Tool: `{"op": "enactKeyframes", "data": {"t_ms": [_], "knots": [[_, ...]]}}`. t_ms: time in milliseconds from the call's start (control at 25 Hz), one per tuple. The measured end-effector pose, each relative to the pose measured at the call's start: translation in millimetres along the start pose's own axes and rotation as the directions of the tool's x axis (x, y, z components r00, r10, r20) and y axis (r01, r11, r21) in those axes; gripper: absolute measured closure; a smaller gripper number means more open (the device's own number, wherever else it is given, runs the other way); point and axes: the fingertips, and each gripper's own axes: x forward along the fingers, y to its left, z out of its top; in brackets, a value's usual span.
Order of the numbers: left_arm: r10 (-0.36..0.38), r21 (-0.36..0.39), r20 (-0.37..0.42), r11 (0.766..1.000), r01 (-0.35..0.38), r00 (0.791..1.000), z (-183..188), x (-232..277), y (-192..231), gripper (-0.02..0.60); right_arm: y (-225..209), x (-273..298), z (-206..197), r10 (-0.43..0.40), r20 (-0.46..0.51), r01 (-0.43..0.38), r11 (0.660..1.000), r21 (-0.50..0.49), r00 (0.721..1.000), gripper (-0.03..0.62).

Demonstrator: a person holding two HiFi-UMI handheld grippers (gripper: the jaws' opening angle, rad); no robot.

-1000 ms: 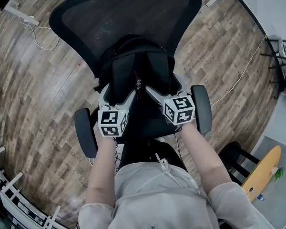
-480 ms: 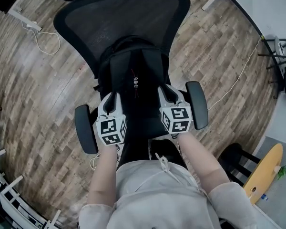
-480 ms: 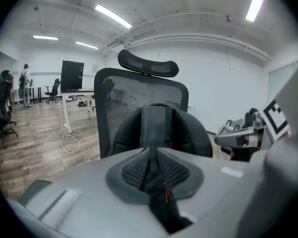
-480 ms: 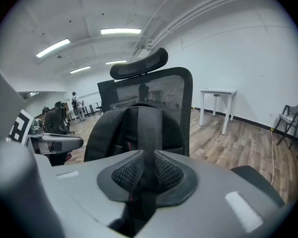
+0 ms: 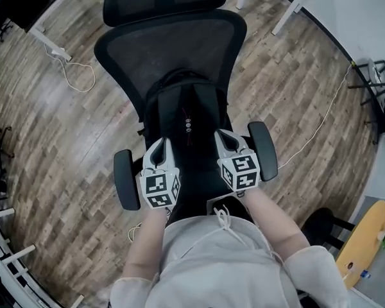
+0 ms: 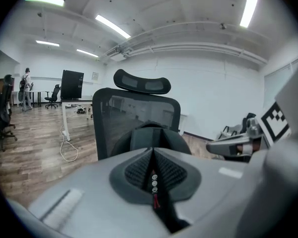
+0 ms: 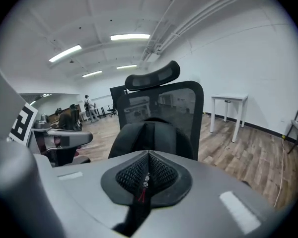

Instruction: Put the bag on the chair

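A black bag (image 5: 186, 108) stands upright on the seat of a black mesh office chair (image 5: 173, 43), leaning on its backrest. My left gripper (image 5: 159, 145) is shut and holds nothing, just in front of the bag's lower left. My right gripper (image 5: 223, 136) is shut and empty too, at the bag's lower right. In the left gripper view the closed jaws (image 6: 152, 151) point at the bag (image 6: 151, 133) and the backrest (image 6: 114, 118). The right gripper view shows its closed jaws (image 7: 148, 155) below the bag (image 7: 149, 133) and the chair (image 7: 186, 103).
The chair's armrests (image 5: 126, 188) (image 5: 263, 149) flank my grippers. A white cable (image 5: 77, 76) lies on the wood floor at left; white table legs (image 5: 289, 11) stand at the back right. A yellow board (image 5: 362, 242) lies at lower right. A person (image 6: 26, 86) stands far off.
Both grippers went from open around the bag's lower front to shut and empty, and drew back toward me. The bag stays on the seat.
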Motion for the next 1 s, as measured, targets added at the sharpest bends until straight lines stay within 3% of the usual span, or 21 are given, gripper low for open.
{"op": "enactKeyframes", "data": {"t_ms": [200,400,560,760,880,1000], "knots": [[-0.034,-0.008,0.09,0.999,0.035,0.995,53,-41,-21,0.575,32,-33,47,0.063,0.063,-0.06,0.997,-0.054,0.996,0.594],[-0.029,-0.05,0.256,0.998,0.043,0.966,127,-74,-28,0.575,54,-63,99,0.079,0.152,-0.066,0.994,-0.09,0.985,0.594],[-0.063,0.006,0.363,0.998,0.066,0.93,189,-95,-35,0.575,59,-85,155,0.071,0.25,-0.05,0.995,-0.092,0.965,0.594],[-0.156,0.129,0.413,0.985,0.112,0.897,234,-127,-55,0.575,69,-125,209,0.074,0.371,-0.029,0.992,-0.125,0.926,0.594],[-0.172,0.185,0.428,0.978,0.101,0.887,246,-145,-62,0.575,73,-147,225,0.065,0.434,0.006,0.987,-0.16,0.898,0.594],[-0.185,0.191,0.422,0.975,0.113,0.887,248,-156,-68,0.575,75,-165,232,0.072,0.47,-0.001,0.989,-0.151,0.88,0.594]]}}
